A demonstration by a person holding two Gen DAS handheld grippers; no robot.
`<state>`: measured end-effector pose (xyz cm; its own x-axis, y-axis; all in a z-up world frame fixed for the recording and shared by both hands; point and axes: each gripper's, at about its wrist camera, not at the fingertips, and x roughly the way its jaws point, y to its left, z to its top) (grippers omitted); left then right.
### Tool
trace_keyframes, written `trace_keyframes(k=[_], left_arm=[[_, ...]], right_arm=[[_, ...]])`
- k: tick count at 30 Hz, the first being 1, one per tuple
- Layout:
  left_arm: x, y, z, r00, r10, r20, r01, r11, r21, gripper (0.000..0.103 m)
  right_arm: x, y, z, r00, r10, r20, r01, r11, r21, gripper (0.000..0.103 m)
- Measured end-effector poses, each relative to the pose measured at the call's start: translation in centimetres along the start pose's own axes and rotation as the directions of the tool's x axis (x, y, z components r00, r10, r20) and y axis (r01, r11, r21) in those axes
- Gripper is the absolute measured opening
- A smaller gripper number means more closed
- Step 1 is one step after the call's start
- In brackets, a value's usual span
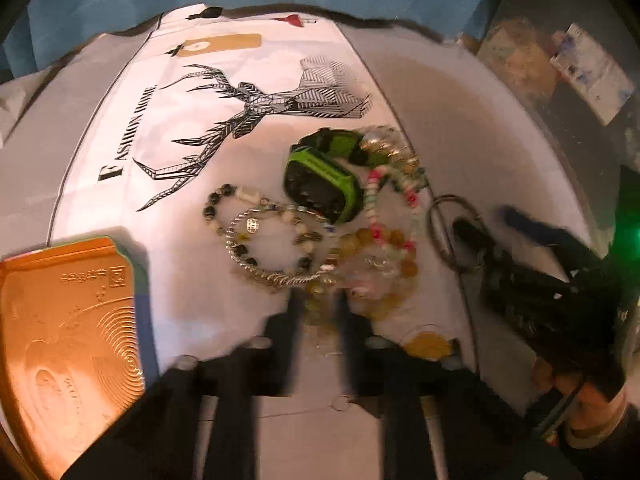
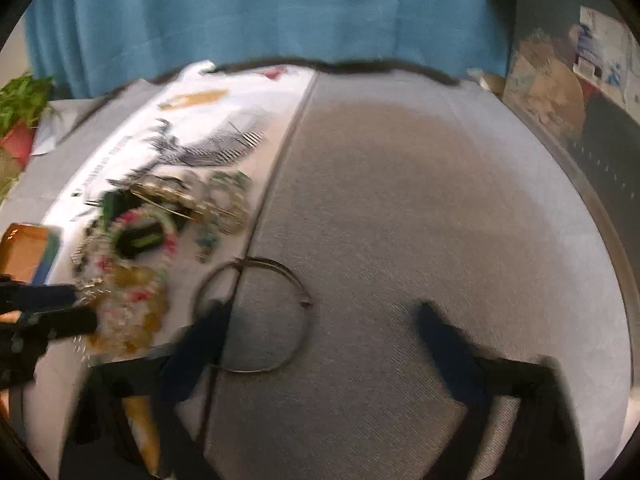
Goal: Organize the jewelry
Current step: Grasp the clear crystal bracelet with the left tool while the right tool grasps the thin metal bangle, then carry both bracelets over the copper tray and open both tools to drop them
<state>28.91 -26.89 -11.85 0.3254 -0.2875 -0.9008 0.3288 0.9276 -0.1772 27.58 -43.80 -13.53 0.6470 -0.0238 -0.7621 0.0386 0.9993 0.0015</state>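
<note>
The tangled bead bracelets are lying on the bench, looking light, floppy and slippery, so the left gripper, jaws nearly closed, is aiming at a single strand, while the right gripper, jaws wide, is straddling the rim of the stiff wire hoop.

1. The left gripper points steeply down at the worktop. Its two dark fingers rise from 6 o'clock in its own view and stand close together, with only a narrow slot between them.
2. In the right wrist view the left gripper enters from 9 o'clock, its tips aimed toward 3 o'clock.
3. The right gripper also tilts down, less steeply. Its jaws stand wide apart, one finger at 7 o'clock and the other at 5 o'clock, both blurred.
4. In the left wrist view the right gripper comes in from 4 o'clock, aimed toward 10 o'clock.
5. The right hand wraps around that gripper's handle at the lower right edge.
</note>
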Motion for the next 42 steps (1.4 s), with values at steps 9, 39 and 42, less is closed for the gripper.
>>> trace_keyframes(k=[9, 39, 42], left_arm=[[-4.1, 0.8, -1.8, 0.997, -0.059, 0.058, 0.06, 0.998, -0.016, 0.006], [-23.5, 10.4, -15.3, 0.968, -0.009, 0.251, 0.026, 0.998, -0.063, 0.006], [-23.9, 12.4, -16.7, 0.966, 0.02, 0.257, 0.002, 0.996, -0.085, 0.006]], right_arm=[[-3.6, -1.1, -2.7, 0.999, 0.021, 0.024, -0.023, 0.997, 0.073, 0.003], [-20.3, 13.1, -9.0, 0.981, 0.146, 0.125, -0.144, 0.989, -0.021, 0.003], [-20.6, 16.6, -9.1, 0.976, 0.187, 0.112, -0.181, 0.981, -0.068, 0.003]])
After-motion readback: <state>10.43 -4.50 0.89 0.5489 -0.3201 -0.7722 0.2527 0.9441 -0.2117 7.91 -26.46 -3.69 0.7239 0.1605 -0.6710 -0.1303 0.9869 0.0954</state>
